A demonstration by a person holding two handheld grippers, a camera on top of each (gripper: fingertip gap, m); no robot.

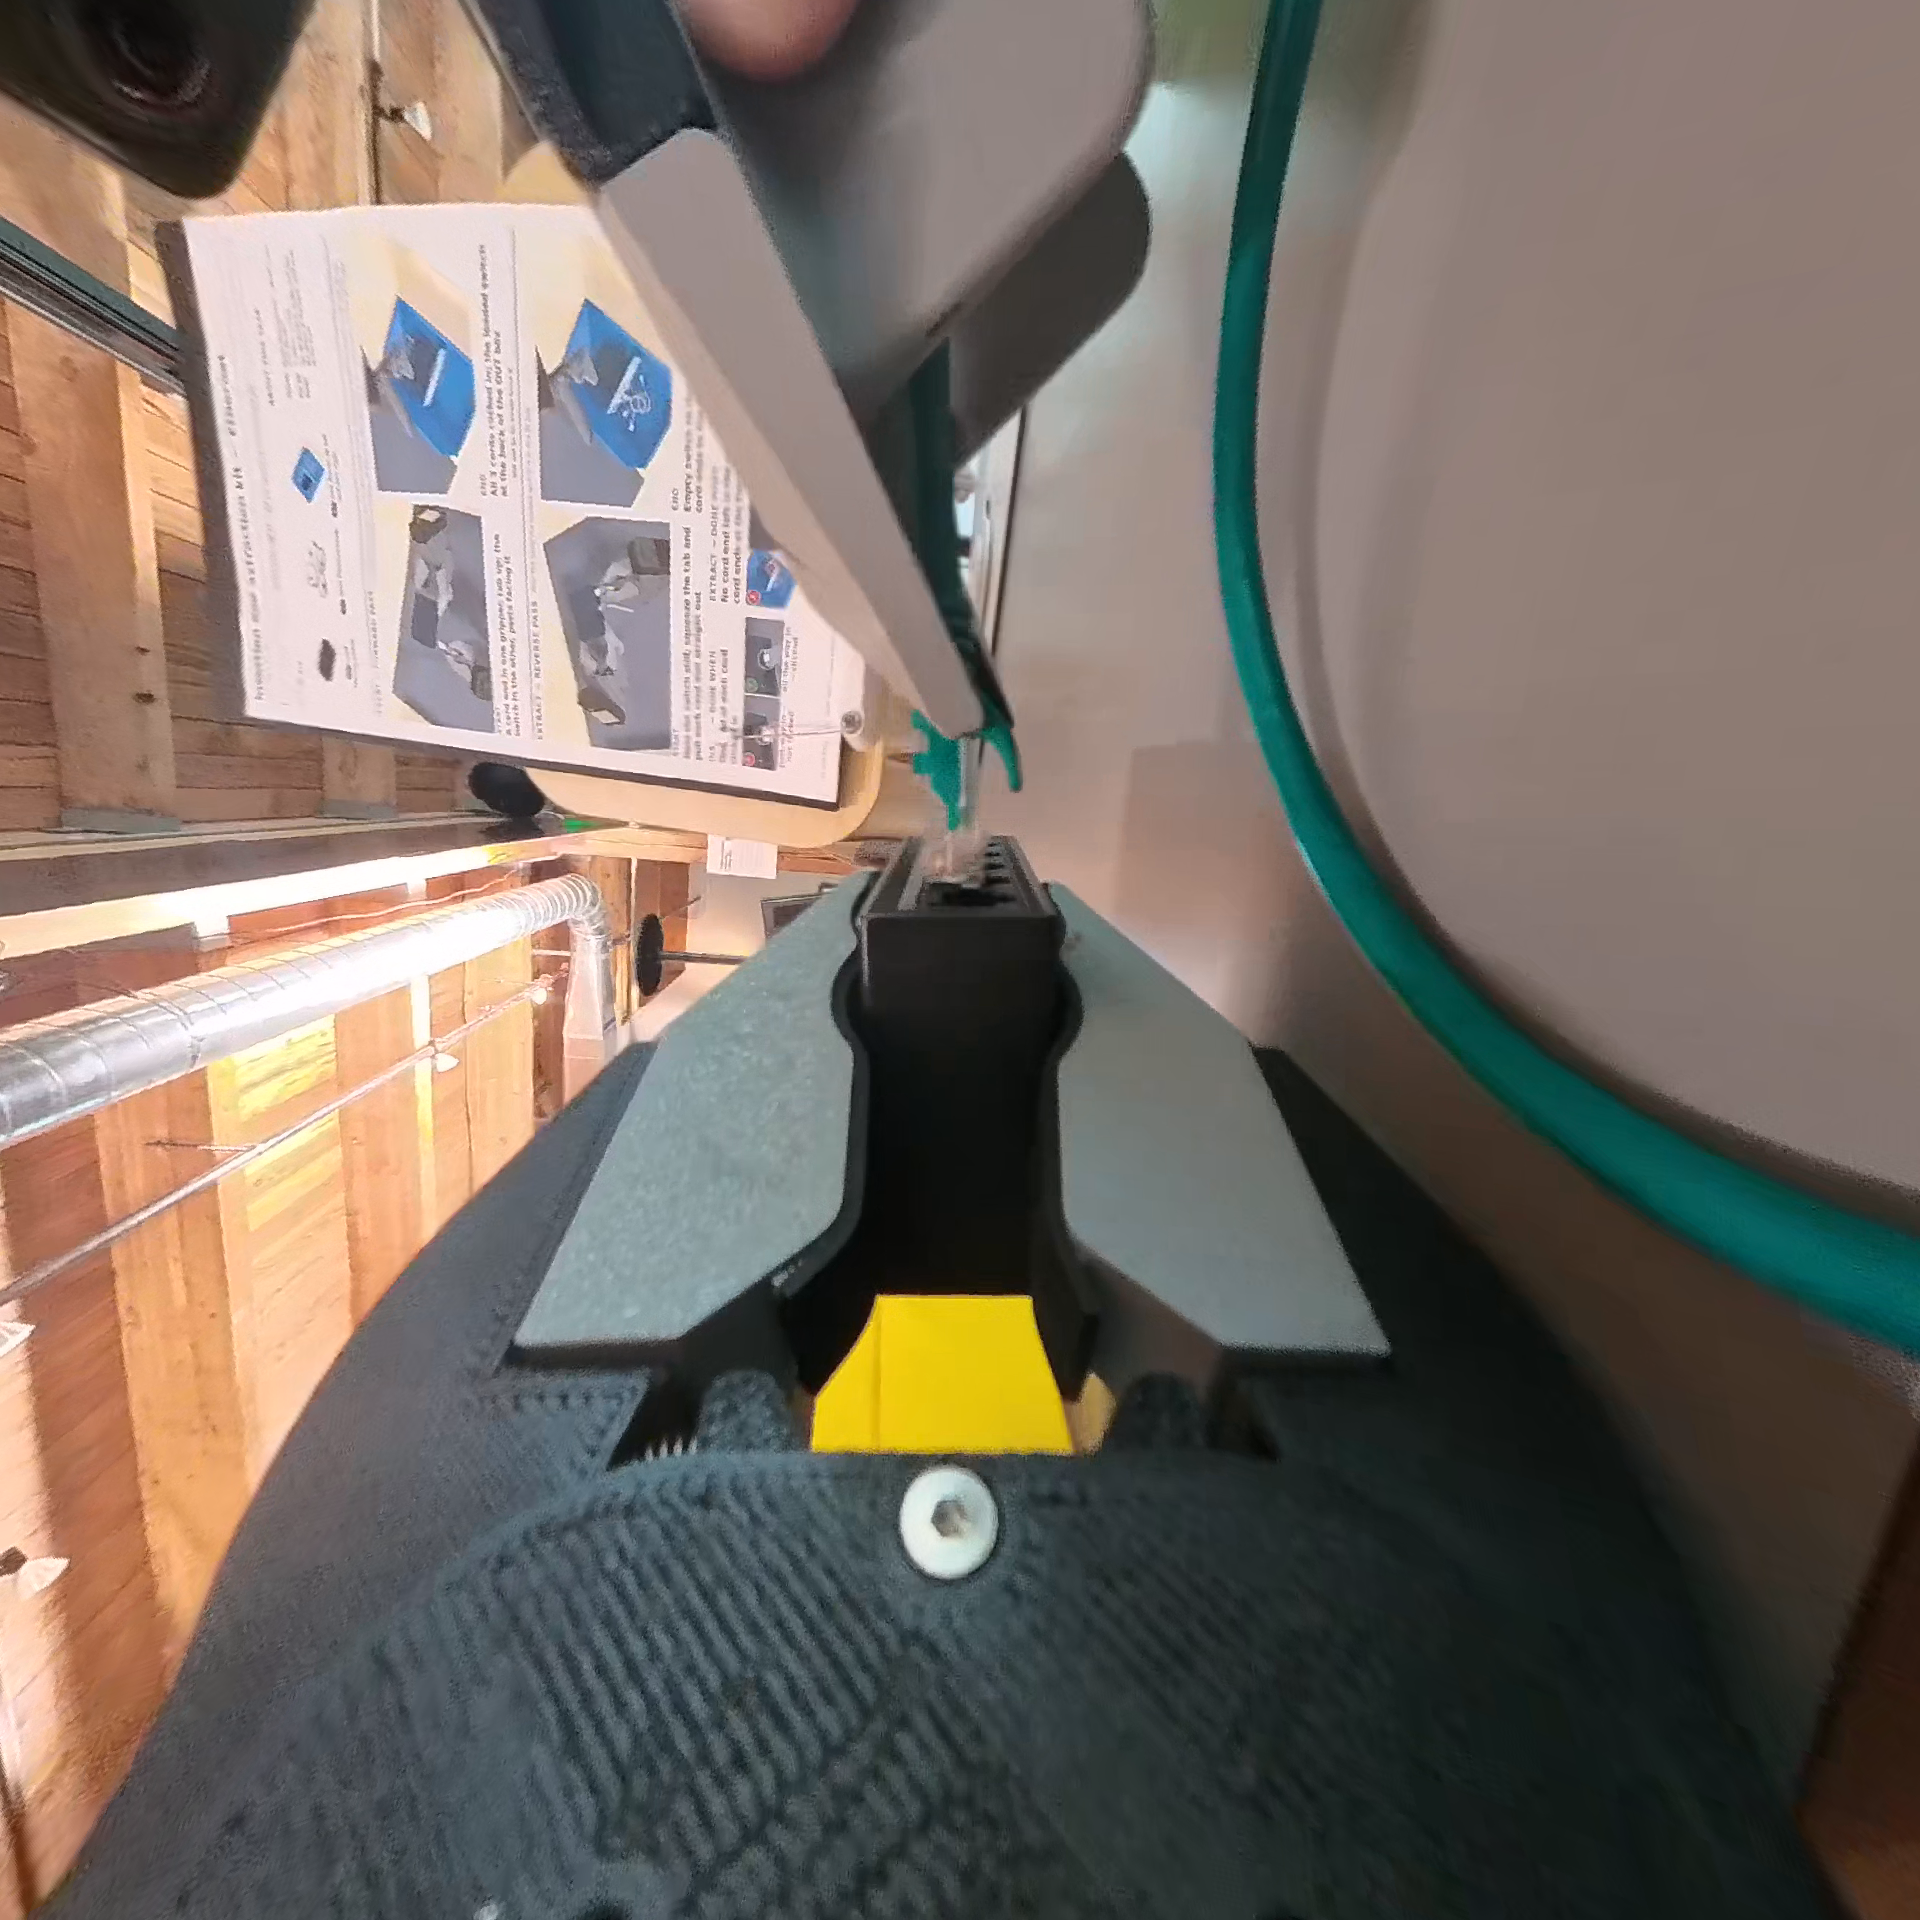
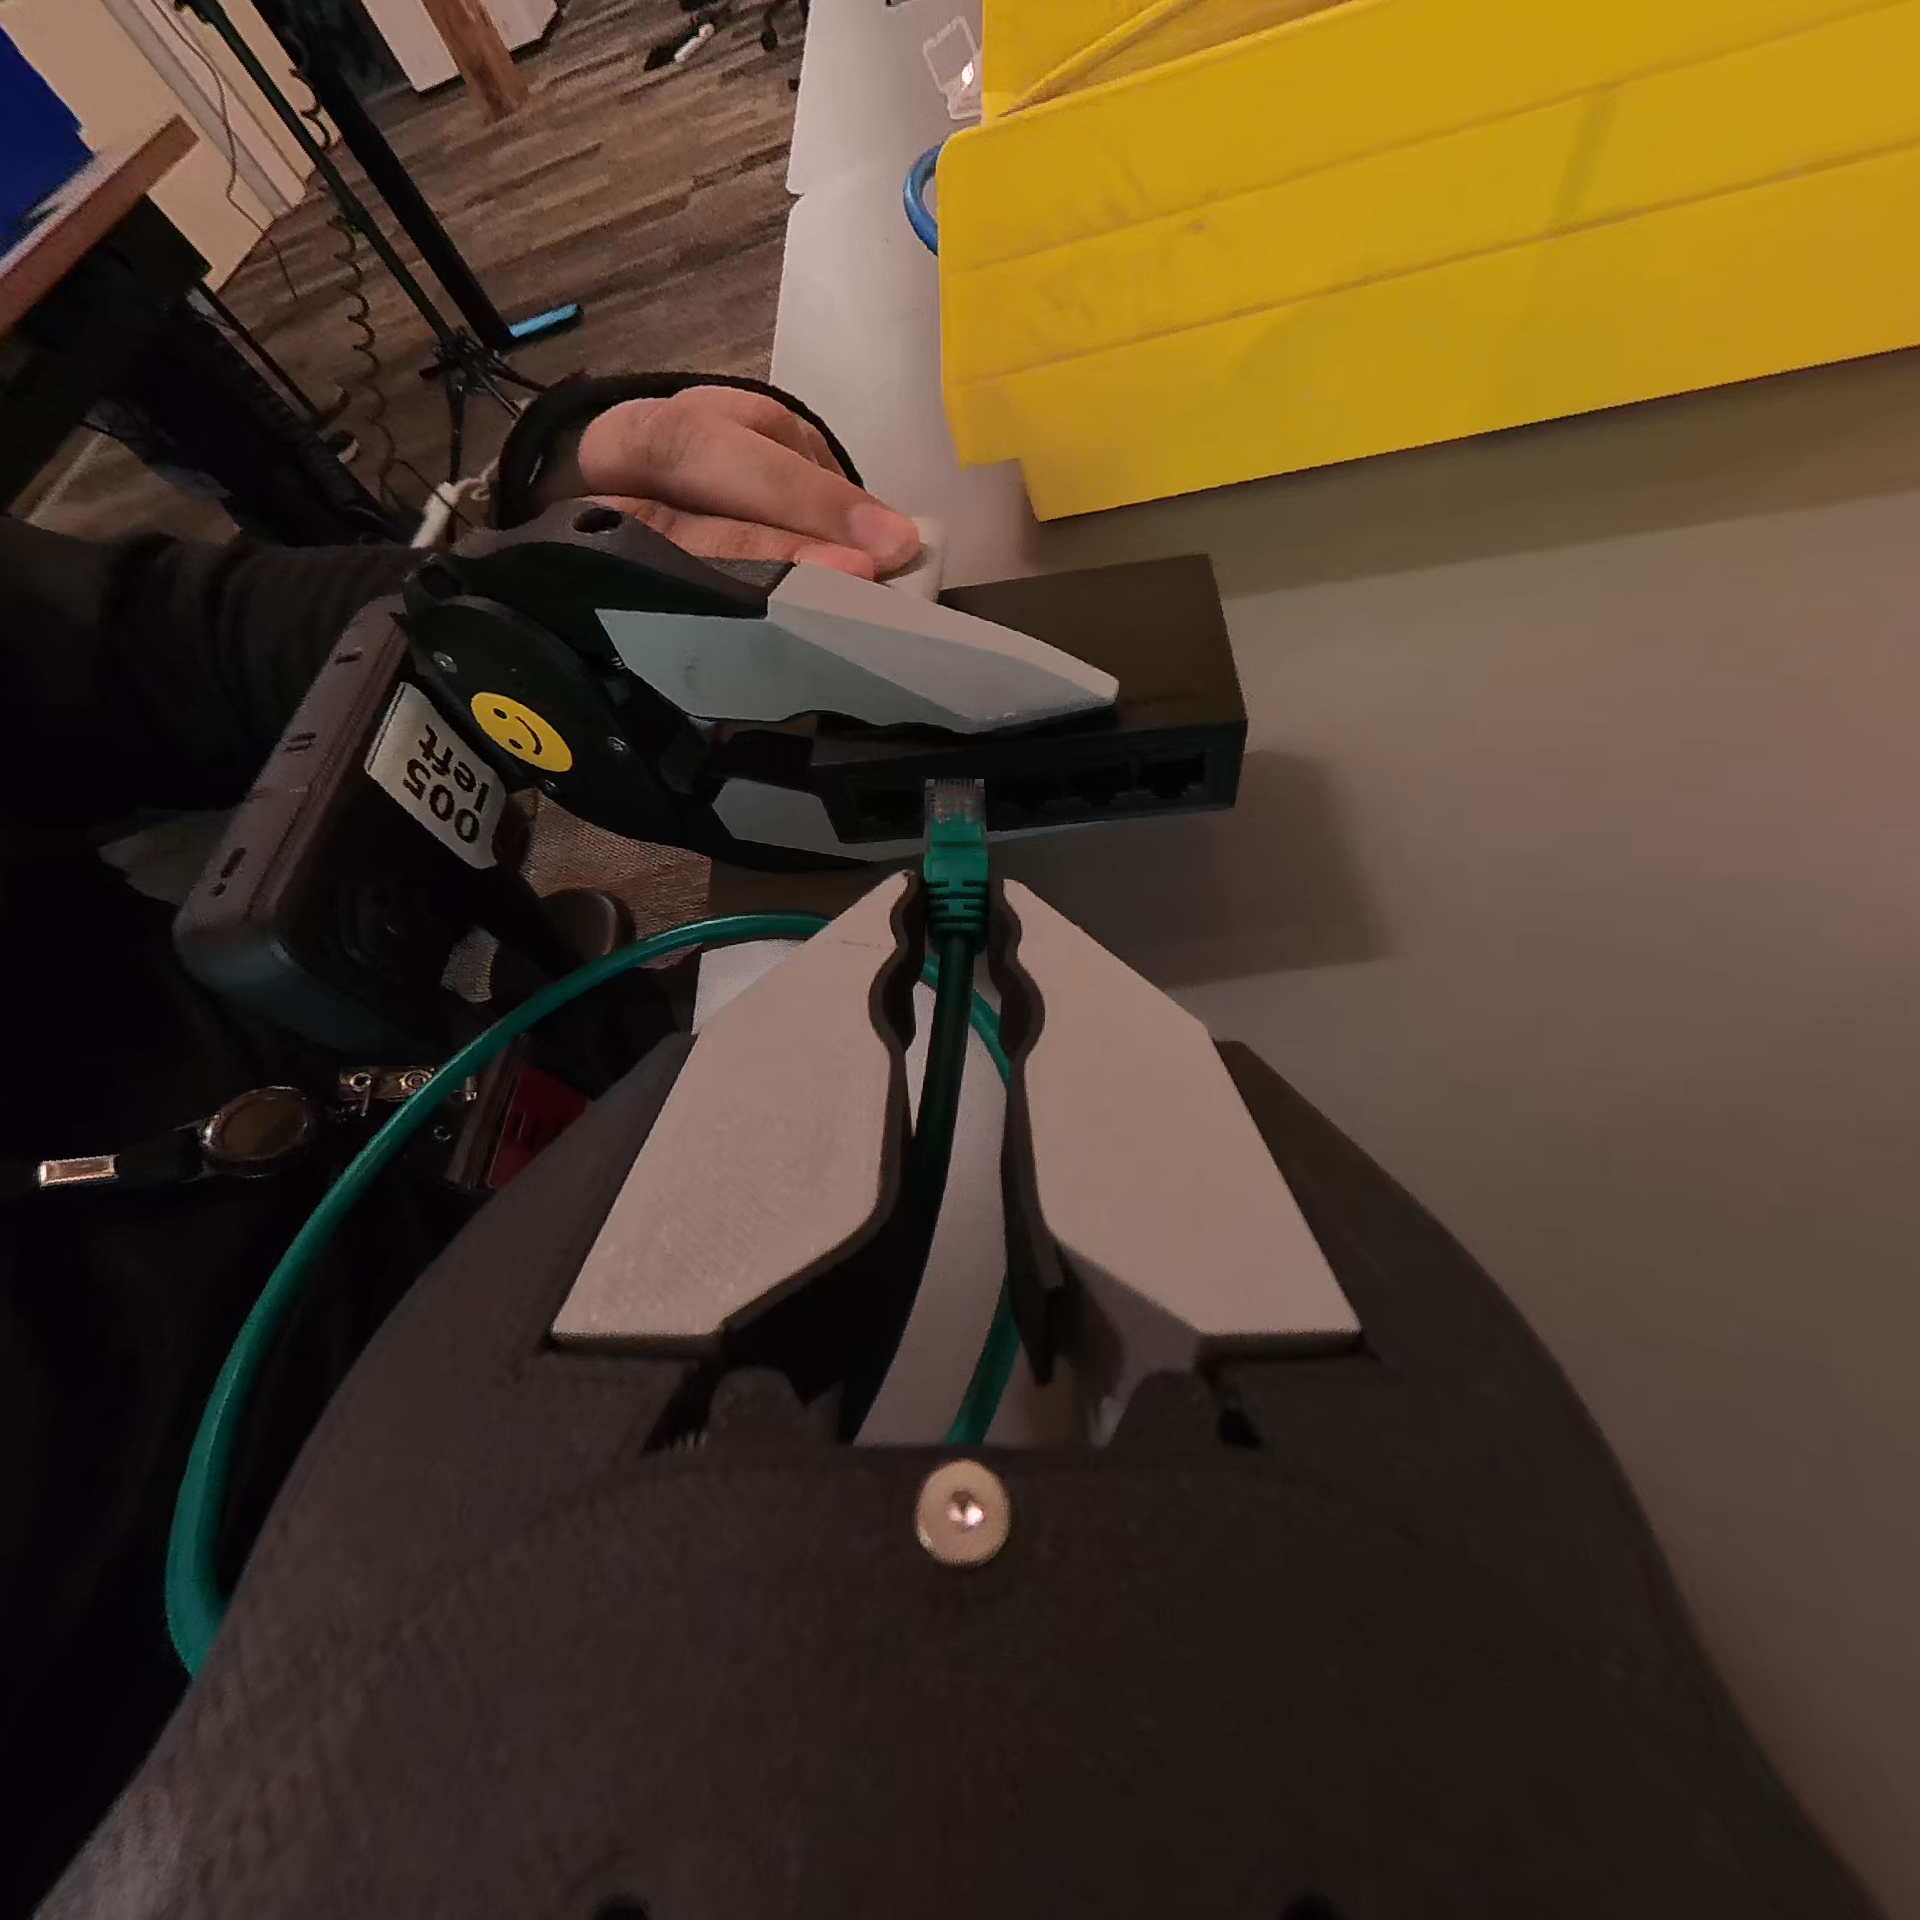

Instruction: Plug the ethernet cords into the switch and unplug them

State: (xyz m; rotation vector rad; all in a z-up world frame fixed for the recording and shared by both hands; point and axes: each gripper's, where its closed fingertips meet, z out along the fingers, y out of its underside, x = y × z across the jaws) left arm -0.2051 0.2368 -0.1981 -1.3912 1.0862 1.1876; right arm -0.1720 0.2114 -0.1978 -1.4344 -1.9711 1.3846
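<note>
Closest to the lens, the right gripper (image 2: 954,914) is closed on the green ethernet cord (image 2: 956,997) just behind its boot, and the clear plug (image 2: 954,802) is at a port of the black switch (image 2: 1132,727), not clearly seated. Left gripper (image 1: 961,935) is clamped on the switch by its 2 fingers (image 2: 914,665), above the grey table (image 2: 1558,935). Behind stands a yellow bin (image 2: 1455,260)

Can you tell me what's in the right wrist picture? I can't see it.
The right gripper pinches a green ethernet cord, its clear plug tip right at a port of the black switch. The left gripper clamps that switch above a grey table; a yellow bin sits behind.
</note>
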